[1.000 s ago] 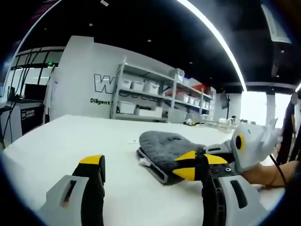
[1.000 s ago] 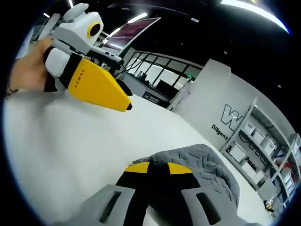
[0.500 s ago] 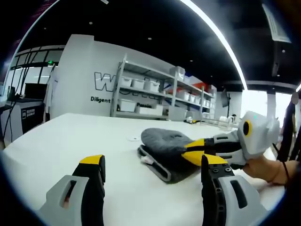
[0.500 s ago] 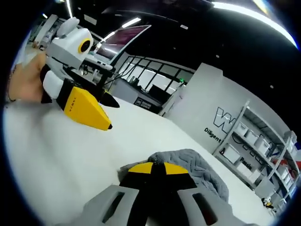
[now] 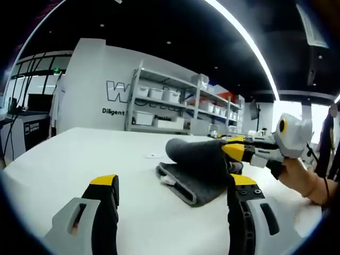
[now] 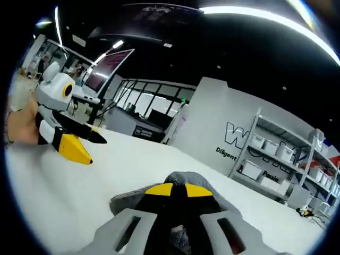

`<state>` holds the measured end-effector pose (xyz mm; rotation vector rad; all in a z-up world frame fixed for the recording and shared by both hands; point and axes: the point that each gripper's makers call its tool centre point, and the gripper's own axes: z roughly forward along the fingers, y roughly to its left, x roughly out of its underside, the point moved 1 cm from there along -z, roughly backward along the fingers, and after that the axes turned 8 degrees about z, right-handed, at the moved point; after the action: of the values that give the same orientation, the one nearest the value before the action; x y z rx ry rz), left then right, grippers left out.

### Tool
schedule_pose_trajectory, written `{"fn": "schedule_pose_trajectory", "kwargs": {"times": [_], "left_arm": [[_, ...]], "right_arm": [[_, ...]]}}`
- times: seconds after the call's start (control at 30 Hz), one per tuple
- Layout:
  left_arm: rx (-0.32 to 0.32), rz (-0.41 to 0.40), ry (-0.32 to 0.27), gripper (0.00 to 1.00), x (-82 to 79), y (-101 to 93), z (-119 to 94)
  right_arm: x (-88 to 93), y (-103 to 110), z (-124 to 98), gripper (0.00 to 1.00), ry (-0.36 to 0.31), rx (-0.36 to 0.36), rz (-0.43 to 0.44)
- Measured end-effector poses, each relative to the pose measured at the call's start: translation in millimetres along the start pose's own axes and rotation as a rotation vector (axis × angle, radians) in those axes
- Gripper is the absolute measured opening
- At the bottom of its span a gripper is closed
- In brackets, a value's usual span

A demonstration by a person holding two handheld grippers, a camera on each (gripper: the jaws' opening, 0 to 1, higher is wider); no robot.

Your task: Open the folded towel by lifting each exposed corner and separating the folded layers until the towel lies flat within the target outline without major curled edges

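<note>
Left gripper view: the left gripper hangs low over the white table, jaws wide apart and holding nothing. The grey towel lies folded toward the table's far right part, its lower layers flat. The right gripper comes in from the right, pinched on the towel's top layer and raising it into a hump above the stack. I see no target outline on the table.

Judged from this, the step in hand is peeling the top layer open. It should go well if the right gripper carries the held corner up and over in an arc rather than dragging it, while the idle left gripper comes down to pin the lower layers so the whole stack does not slide.

A second ago the right gripper sat low on the towel with the fold nearly flat; now the top layer is lifted clear.

Right gripper view: the right gripper has its yellow tips closed together on the towel, which bunches just behind them. The left gripper shows at the left, well apart from the towel; earlier it loomed larger and closer in this view.
</note>
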<state>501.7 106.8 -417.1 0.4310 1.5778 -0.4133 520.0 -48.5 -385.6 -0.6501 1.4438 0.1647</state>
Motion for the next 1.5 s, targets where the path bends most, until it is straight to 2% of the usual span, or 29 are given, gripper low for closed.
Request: {"fn": "schedule_pose_trajectory", "kwargs": {"times": [0.13,0.37,0.5,0.57,0.7,0.8,0.93,1.2,1.5], "left_arm": [[-0.001,0.001,0.004,0.82,0.9,-0.3,-0.2],[0.004,0.02,0.016,0.82,2.6,-3.1,1.8],[0.005,0.021,0.018,0.82,2.0,-1.2,3.7],[0.009,0.023,0.025,0.82,3.2,-2.8,3.7],[0.012,0.033,0.021,0.82,1.9,-4.6,2.3],[0.011,0.034,0.025,0.82,3.7,-6.5,-0.3],[0.015,0.033,0.029,0.82,4.8,-7.7,0.8],[0.028,0.037,0.015,0.82,0.6,-11.0,2.1],[0.031,0.049,0.018,0.82,-1.1,-10.6,3.4]], "right_arm": [[-3.7,-21.0,-5.2,0.01,-0.027,0.047,0.048],[-4.6,-41.2,-7.3,0.01,-0.054,0.082,0.091],[-4.8,-57.4,-13.4,0.01,-0.056,0.13,0.069],[-0.4,-60.5,-14.8,0.01,-0.038,0.14,0.031],[0.6,-70.9,-17.7,0.01,-0.042,0.15,0.056],[0.6,-84.8,-21.3,0.01,-0.038,0.181,0.023],[5.7,-103.0,-29.6,0.01,-0.031,0.212,0.012],[29.0,-150.0,-54.7,0.01,0.021,0.289,-0.004],[40.9,-176.3,-71.9,0.01,0.04,0.336,0.012]]}}
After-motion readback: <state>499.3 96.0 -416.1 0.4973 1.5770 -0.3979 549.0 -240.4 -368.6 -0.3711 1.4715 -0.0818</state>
